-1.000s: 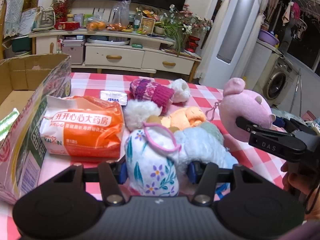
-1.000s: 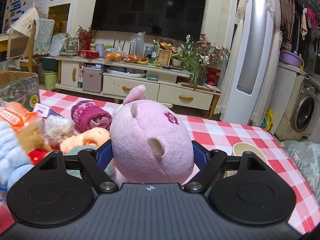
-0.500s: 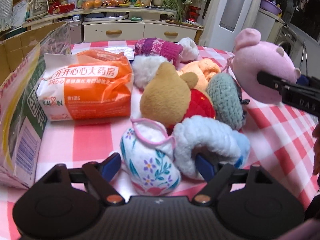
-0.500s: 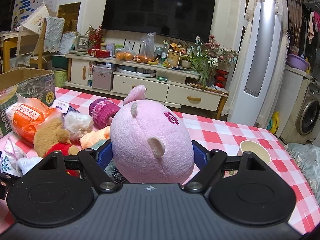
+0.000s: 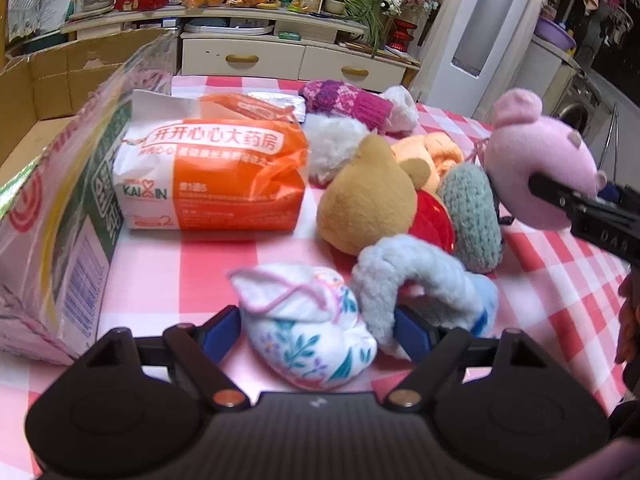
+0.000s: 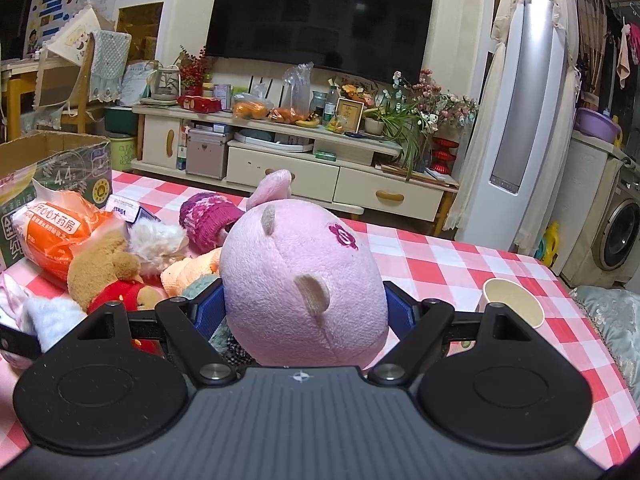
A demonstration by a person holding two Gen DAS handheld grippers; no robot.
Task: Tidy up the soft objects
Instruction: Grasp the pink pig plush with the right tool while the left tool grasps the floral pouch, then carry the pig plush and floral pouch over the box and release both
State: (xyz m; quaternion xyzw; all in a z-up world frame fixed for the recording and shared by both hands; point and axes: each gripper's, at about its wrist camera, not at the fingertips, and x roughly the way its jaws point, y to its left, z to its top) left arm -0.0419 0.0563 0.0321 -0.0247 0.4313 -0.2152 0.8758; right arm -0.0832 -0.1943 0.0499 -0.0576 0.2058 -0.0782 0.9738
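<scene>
1. Left claw: jaws spread, floral pouch lying loose between them on the table.
2. Right claw: clamped on pink plush, held above the pile.
3. Cardboard box: far left, nearer the left claw.

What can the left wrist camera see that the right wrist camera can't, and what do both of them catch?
Only the left wrist view shows the floral pouch between the left gripper's jaws, with a pale blue fleece piece.

Only the right wrist view shows the paper cup and the television.

Both show the pink plush clamped in the right gripper, the orange bag, the brown bear and the cardboard box.
</scene>
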